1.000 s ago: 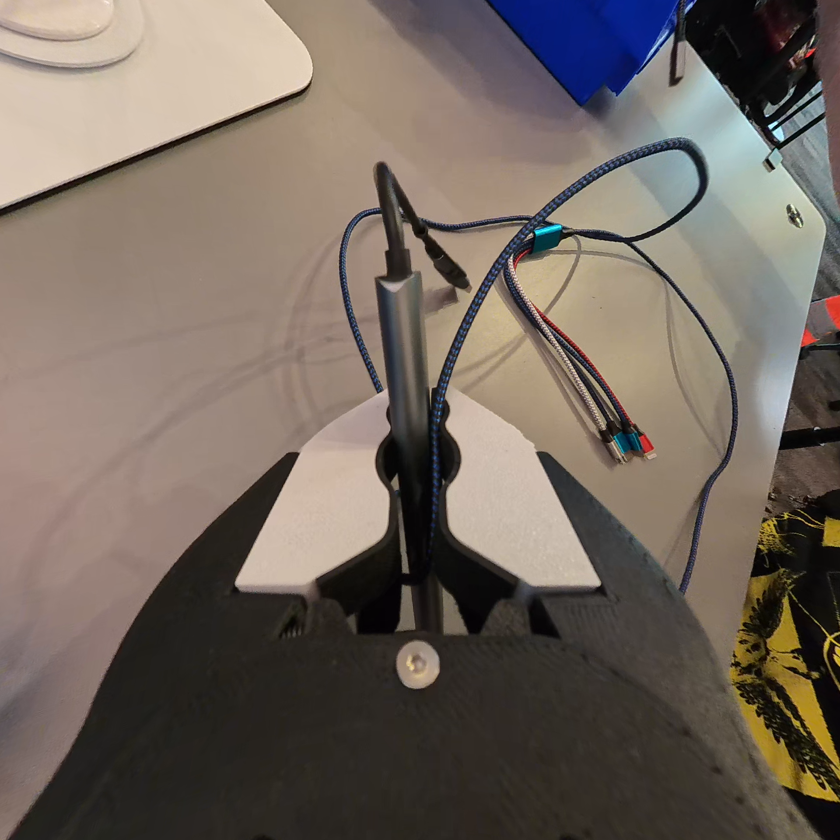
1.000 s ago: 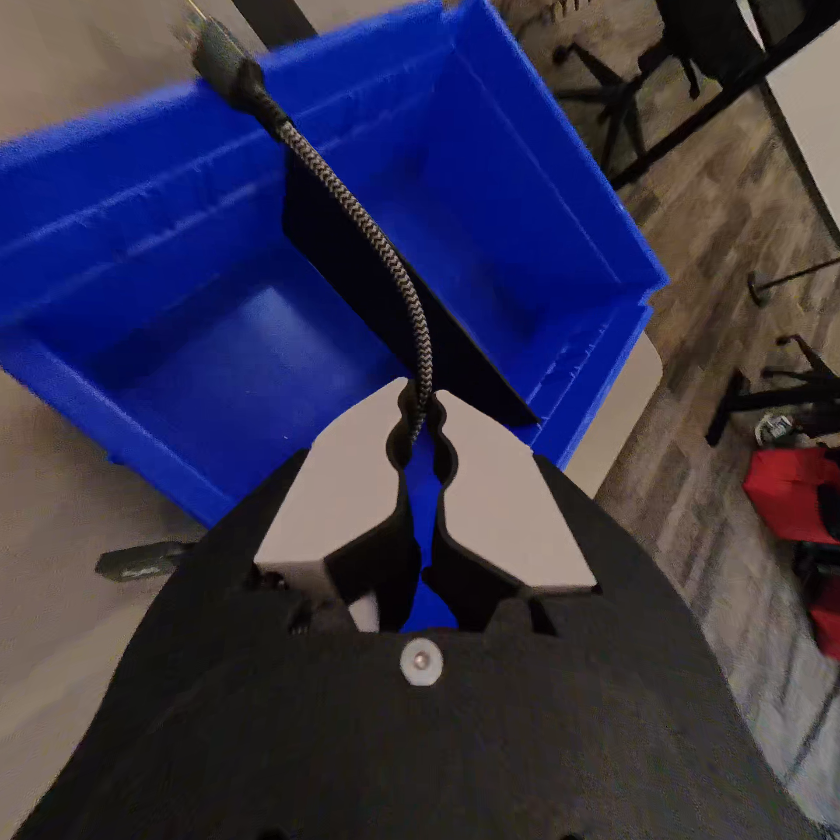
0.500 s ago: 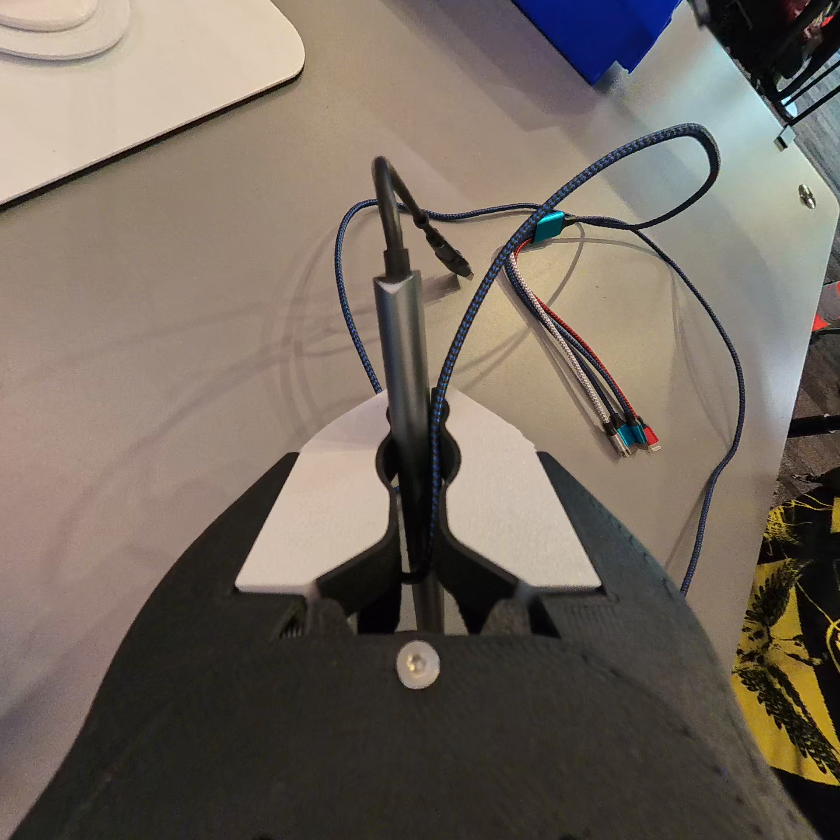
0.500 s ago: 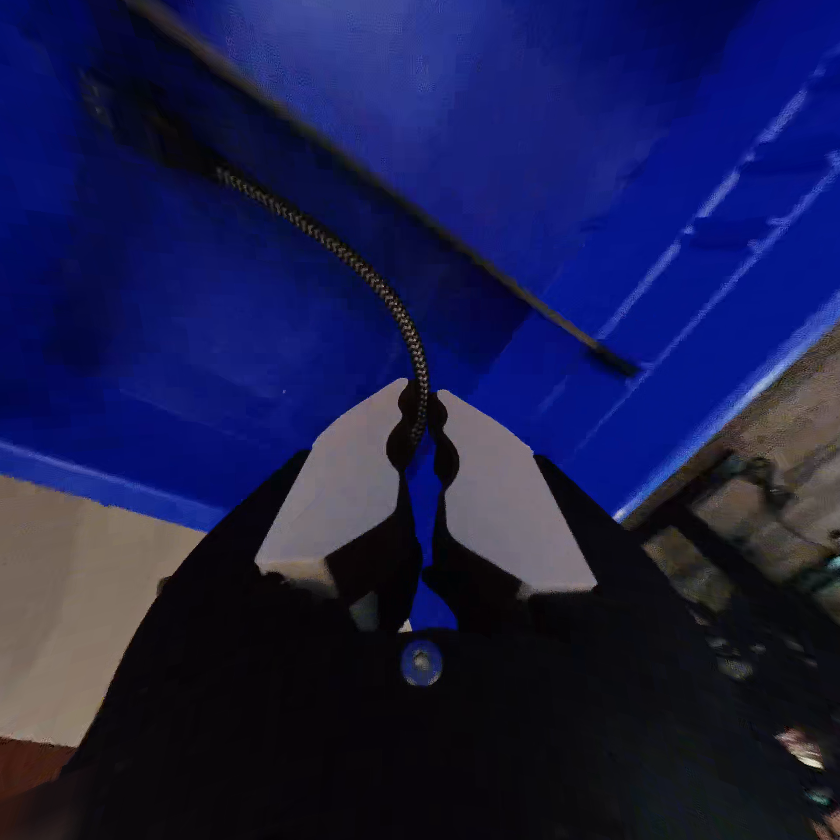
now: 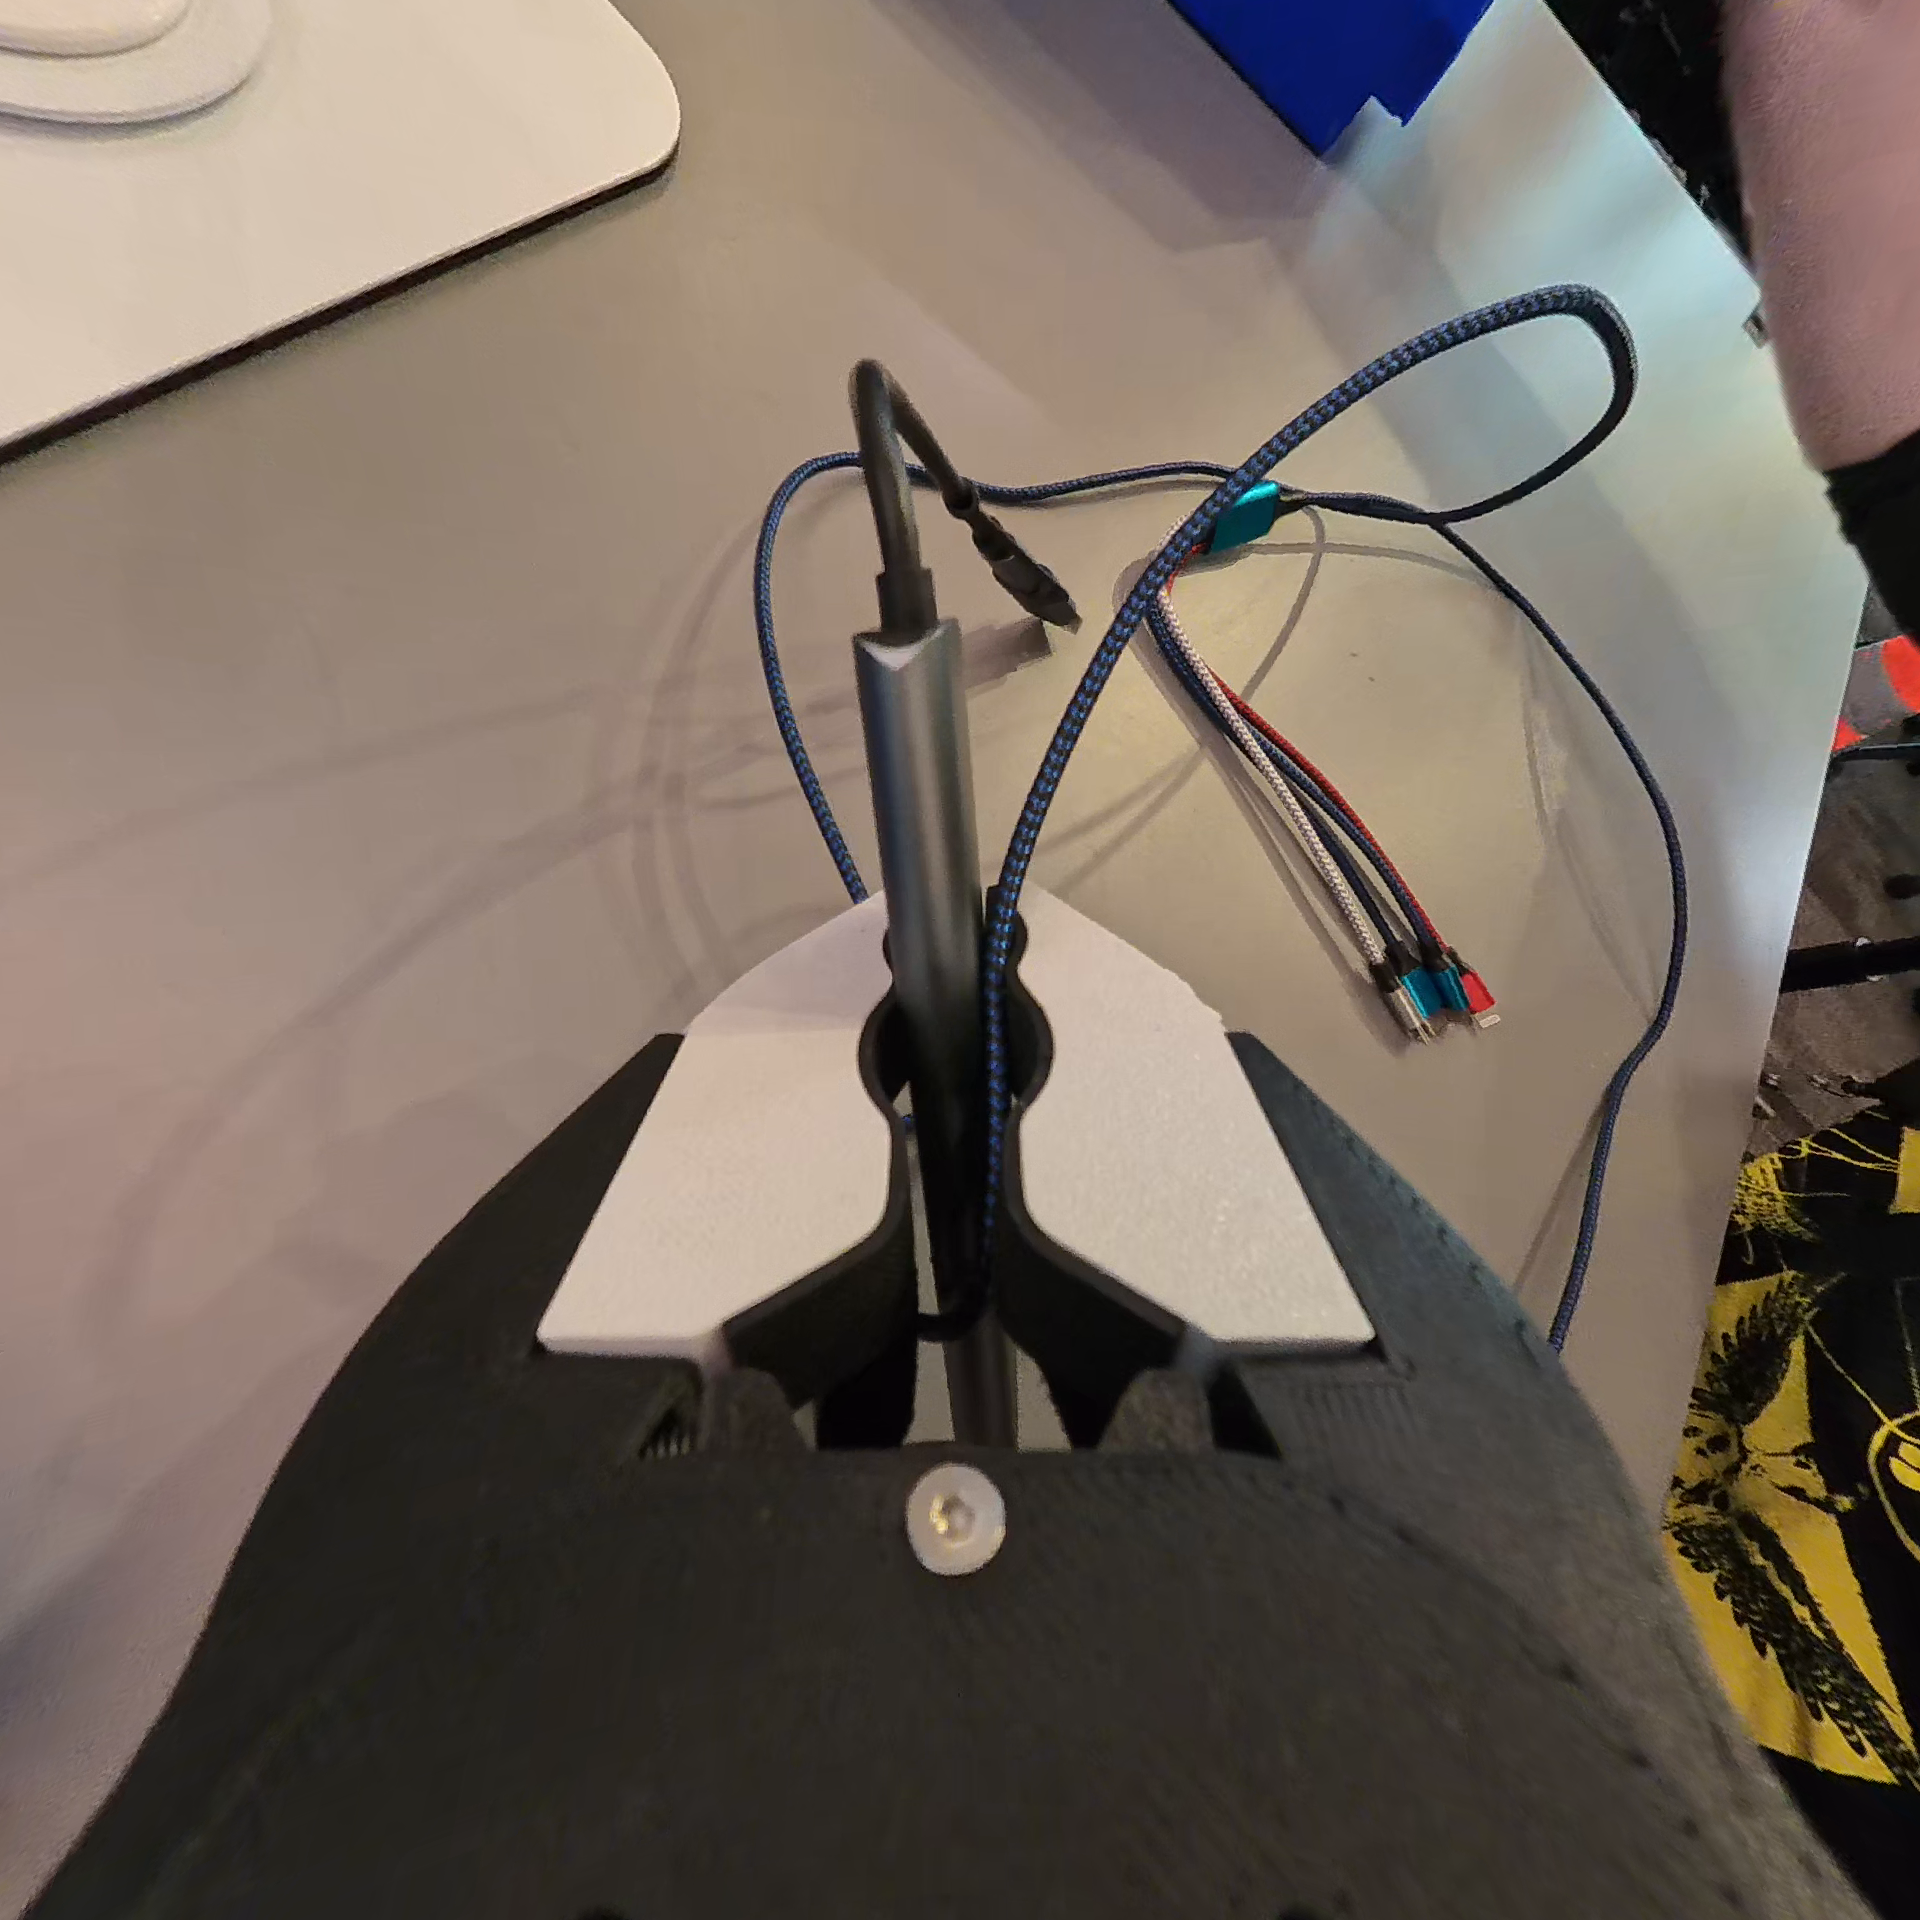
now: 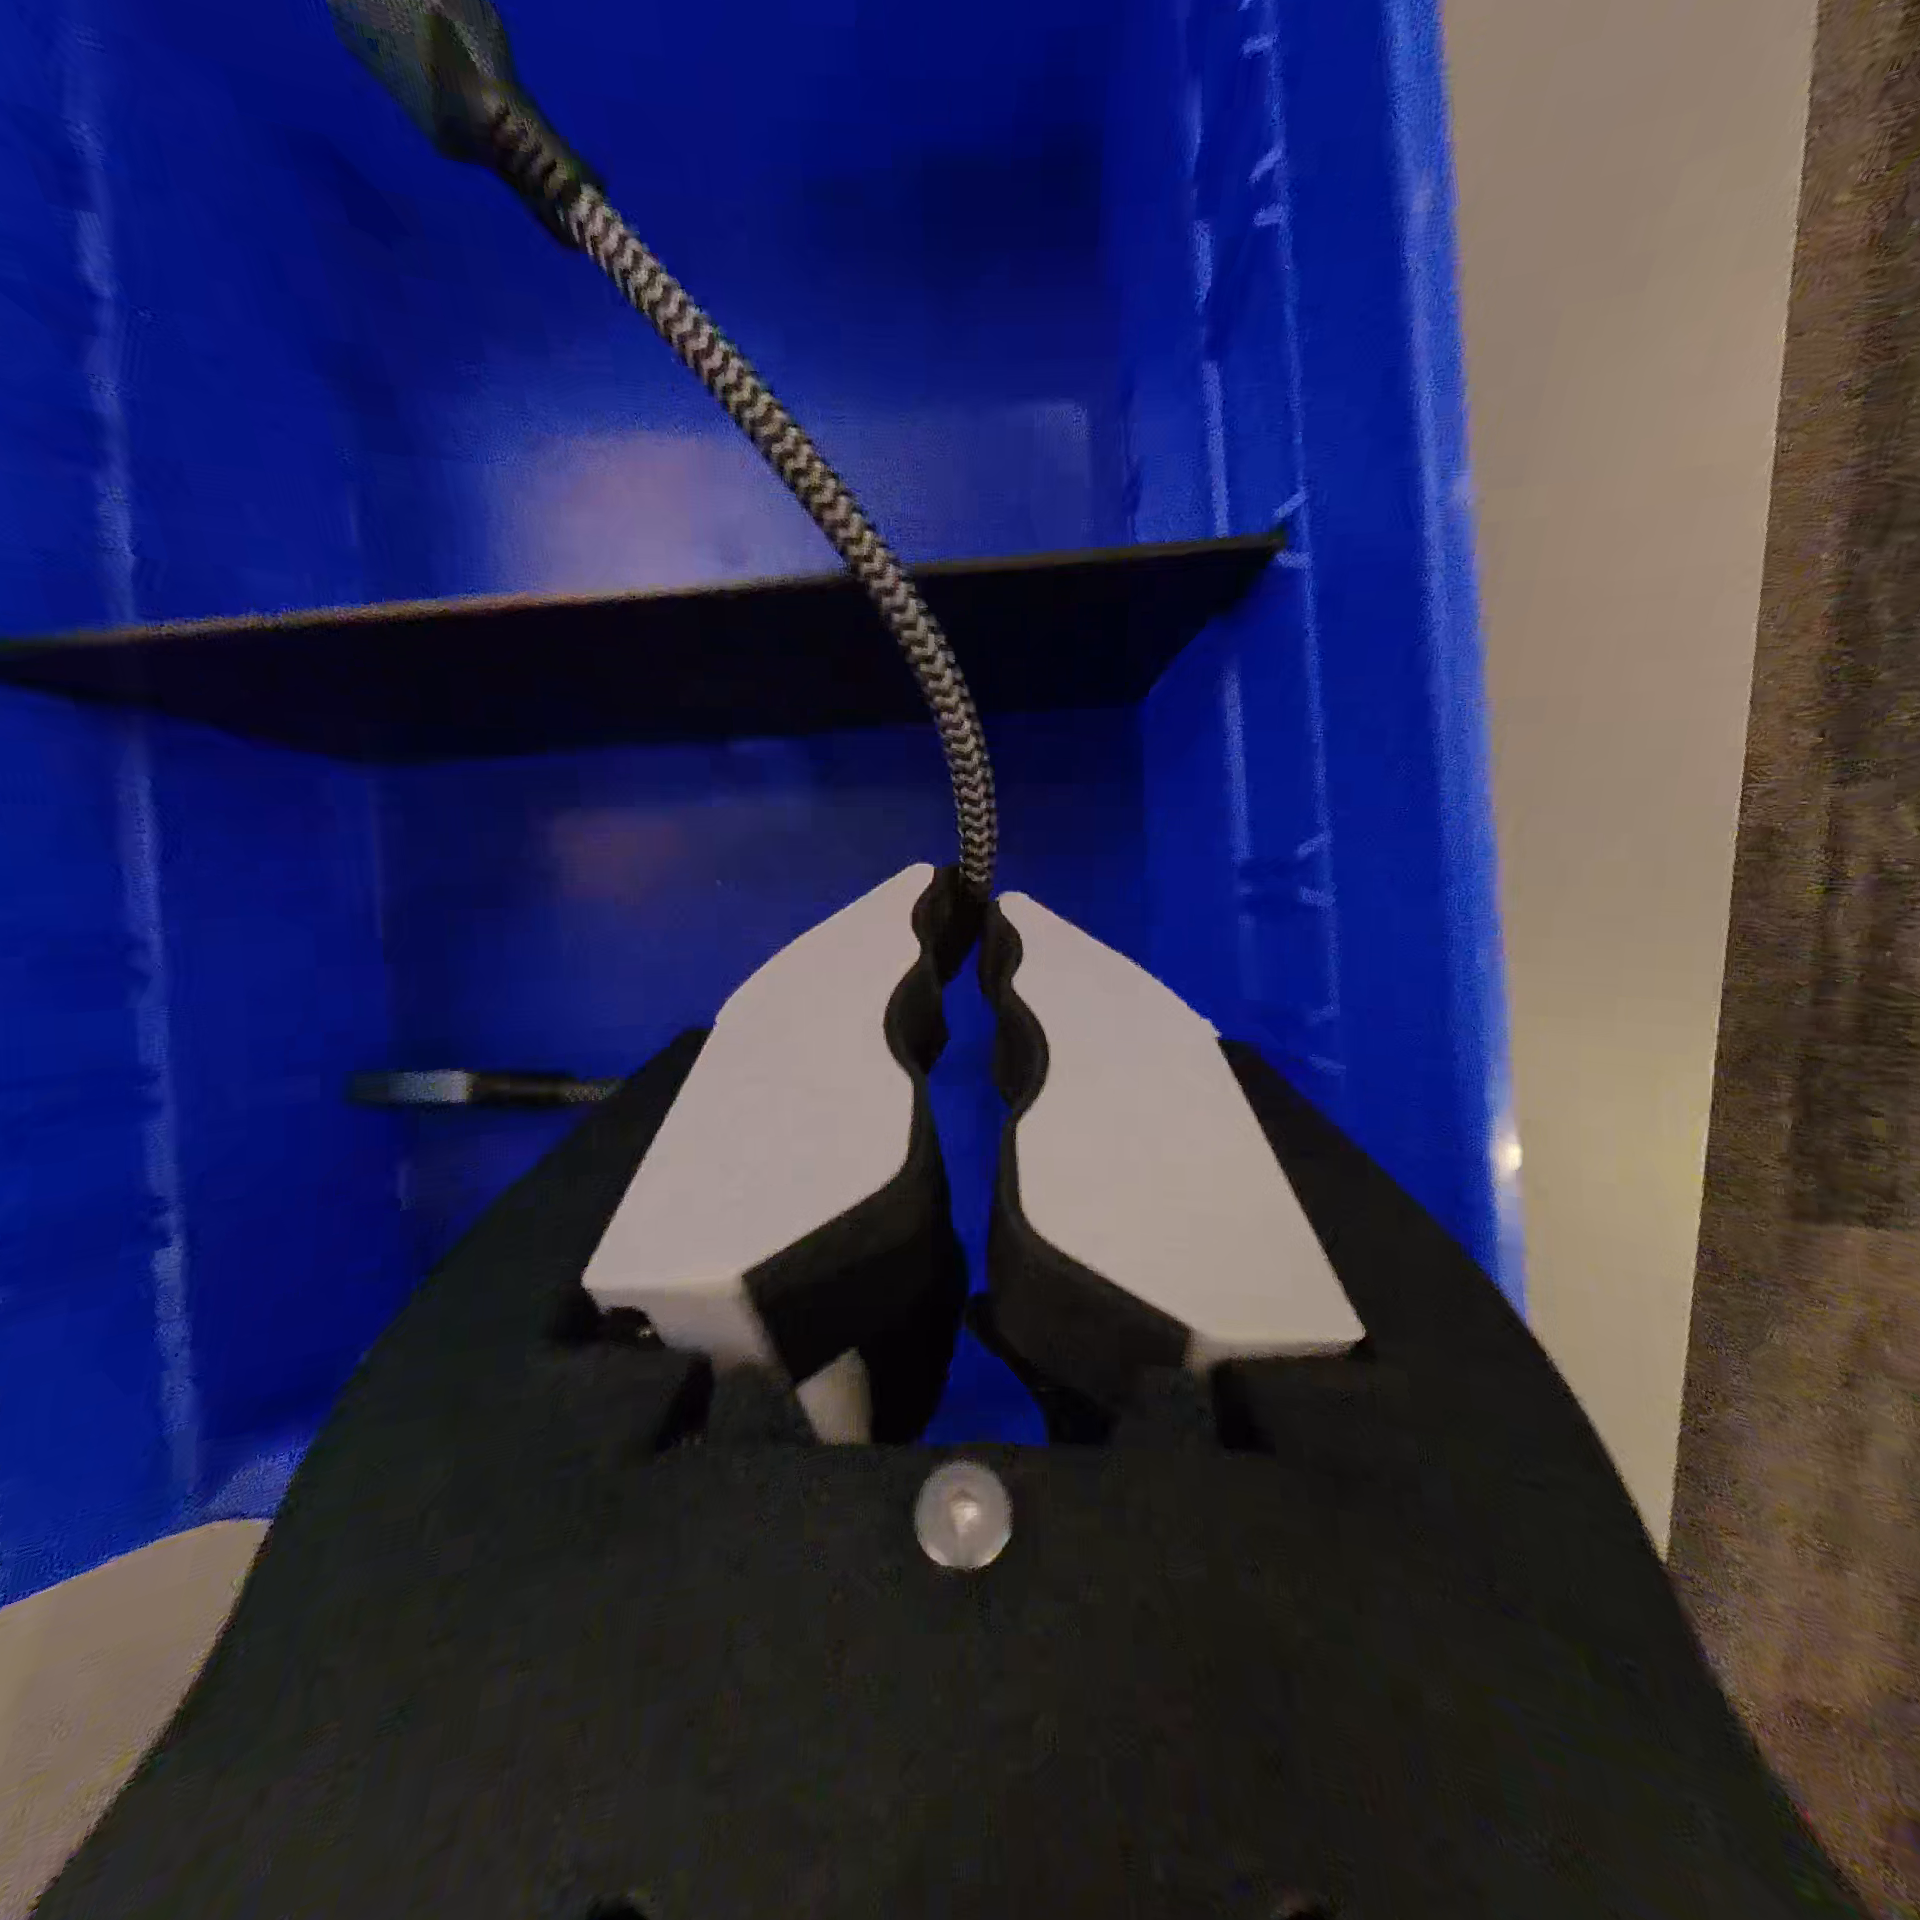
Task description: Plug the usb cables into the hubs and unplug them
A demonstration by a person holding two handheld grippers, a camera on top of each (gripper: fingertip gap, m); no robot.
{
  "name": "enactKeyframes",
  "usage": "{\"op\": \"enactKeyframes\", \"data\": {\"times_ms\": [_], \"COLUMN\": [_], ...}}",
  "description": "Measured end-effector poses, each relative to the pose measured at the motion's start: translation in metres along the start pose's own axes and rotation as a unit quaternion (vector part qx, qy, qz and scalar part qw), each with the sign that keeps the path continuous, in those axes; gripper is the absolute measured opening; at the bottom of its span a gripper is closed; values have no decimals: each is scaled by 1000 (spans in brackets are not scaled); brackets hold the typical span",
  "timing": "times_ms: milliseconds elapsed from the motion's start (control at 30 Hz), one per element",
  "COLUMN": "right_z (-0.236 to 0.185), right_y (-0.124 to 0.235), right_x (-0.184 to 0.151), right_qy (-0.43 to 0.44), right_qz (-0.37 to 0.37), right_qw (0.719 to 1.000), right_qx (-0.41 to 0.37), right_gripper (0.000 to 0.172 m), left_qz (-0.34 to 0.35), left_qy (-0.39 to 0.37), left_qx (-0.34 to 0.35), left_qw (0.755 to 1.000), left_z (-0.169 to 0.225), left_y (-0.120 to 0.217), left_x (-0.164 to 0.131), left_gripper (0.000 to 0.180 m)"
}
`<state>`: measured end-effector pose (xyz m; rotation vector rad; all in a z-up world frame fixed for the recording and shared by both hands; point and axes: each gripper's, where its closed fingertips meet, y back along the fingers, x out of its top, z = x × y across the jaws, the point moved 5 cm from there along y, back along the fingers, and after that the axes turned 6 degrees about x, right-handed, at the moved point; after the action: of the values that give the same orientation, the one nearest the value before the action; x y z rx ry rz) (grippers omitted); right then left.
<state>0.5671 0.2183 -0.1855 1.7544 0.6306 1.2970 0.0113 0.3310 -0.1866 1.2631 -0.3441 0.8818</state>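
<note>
Starting at the left of the left wrist view: a white mat (image 5: 312, 177) lies on the grey tabletop (image 5: 364, 727), far corner. Centre, the left claw (image 5: 951, 935) is narrow, clamped on a slim grey hub (image 5: 920, 790) that stands up between the pads, with a blue braided cable (image 5: 1049, 790) pinched alongside it against the right pad. A short black lead (image 5: 883, 468) arcs from the hub's far end; its plug (image 5: 1023, 577) hangs free just above the tabletop. Right of that, a teal splitter (image 5: 1247, 520) joins the blue cable to a fan of white, dark blue and red leads (image 5: 1320, 821), their tips lying together near the tabletop's right edge. A blue bin corner (image 5: 1340, 62) shows at top; a person's arm (image 5: 1829, 229) at far right.

Right wrist view: the right claw (image 6: 966, 899) is almost closed, tips nipping a black-and-white braided cable (image 6: 790, 416) that rises left to a dark plug (image 6: 436, 62). Behind sits the blue bin (image 6: 1351, 520) with a black divider (image 6: 623, 644). A dark connector (image 6: 468, 1089) lies in the near compartment, left.
</note>
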Motion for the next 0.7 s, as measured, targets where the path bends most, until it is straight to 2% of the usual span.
{"op": "enactKeyframes", "data": {"times_ms": [67,167,333,467,567,600,667,700], "right_z": [-4,-6,-20,-29,-30,-29,-32,-34], "right_y": [-9,-11,-11,-19,-19,-17,-11,-6], "right_x": [-16,-30,-36,-35,-31,-28,-23,-20], "right_qy": [33,57,143,253,269,263,253,246], "right_qz": [-46,-65,-97,-150,-199,-211,-202,-188], "right_qw": [998,995,981,947,933,932,940,946], "right_qx": [-30,-50,-87,-131,-132,-131,-109,-99], "right_gripper": [5,5,6,6,6,9,48,58], "left_qz": [0,1,0,0,-2,-1,0,2], "left_qy": [0,1,-1,-2,-4,-4,-4,-4], "left_qx": [-1,-1,1,1,2,2,1,0], "left_qw": [1000,1000,1000,1000,1000,1000,1000,1000], "left_z": [0,-1,-1,0,1,1,2,2], "left_y": [1,1,0,-1,-1,-1,-1,-1], "left_x": [-1,0,1,1,1,2,2,2], "left_gripper": [12,12,12,12,12,12,12,12]}}
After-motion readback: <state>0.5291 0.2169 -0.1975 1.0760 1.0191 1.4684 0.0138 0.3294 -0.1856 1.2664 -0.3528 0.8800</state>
